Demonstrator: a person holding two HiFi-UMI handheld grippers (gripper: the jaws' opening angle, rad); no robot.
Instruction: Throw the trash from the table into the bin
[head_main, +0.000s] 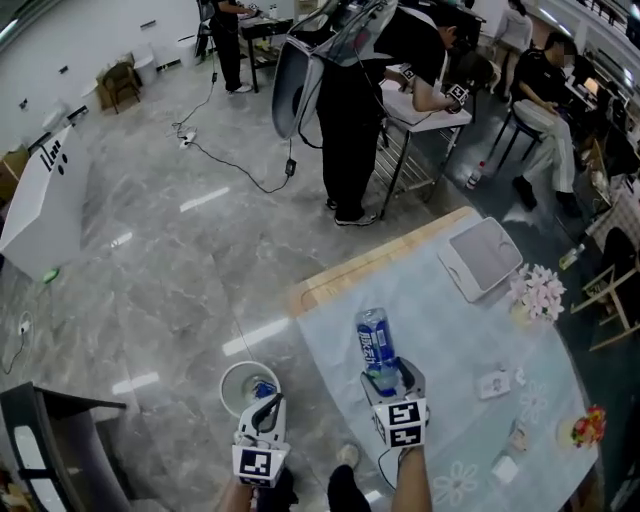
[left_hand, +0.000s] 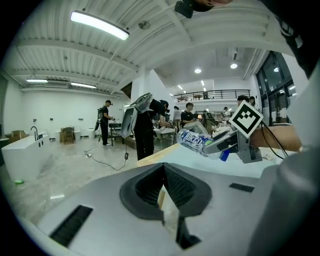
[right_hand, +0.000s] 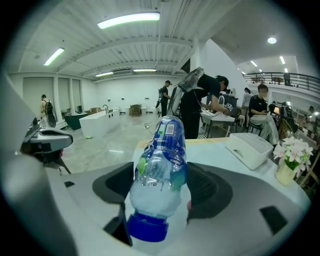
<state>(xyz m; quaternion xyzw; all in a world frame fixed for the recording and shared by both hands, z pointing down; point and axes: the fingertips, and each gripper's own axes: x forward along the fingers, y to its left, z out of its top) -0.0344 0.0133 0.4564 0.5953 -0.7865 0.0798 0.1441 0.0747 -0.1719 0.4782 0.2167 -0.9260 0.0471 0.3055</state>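
My right gripper (head_main: 385, 380) is shut on a clear plastic bottle (head_main: 375, 342) with a blue label and blue cap; the cap end faces the camera in the right gripper view, bottle (right_hand: 161, 165). It hangs over the near left edge of the table's pale blue cloth (head_main: 450, 330). My left gripper (head_main: 265, 408) hovers above the round white bin (head_main: 232, 377) on the floor, just left of the table. Its jaws are shut on a thin pale scrap (left_hand: 169, 209). From the left gripper view, the right gripper (left_hand: 225, 145) and bottle (left_hand: 192, 141) show to the right.
A grey tray (head_main: 483, 256), pale flowers (head_main: 537, 292), a small white item (head_main: 495, 383) and a red-and-yellow item (head_main: 588, 426) lie on the table. People stand at a metal table (head_main: 430, 120) behind. A white counter (head_main: 45, 205) stands left; a cable (head_main: 235, 165) crosses the floor.
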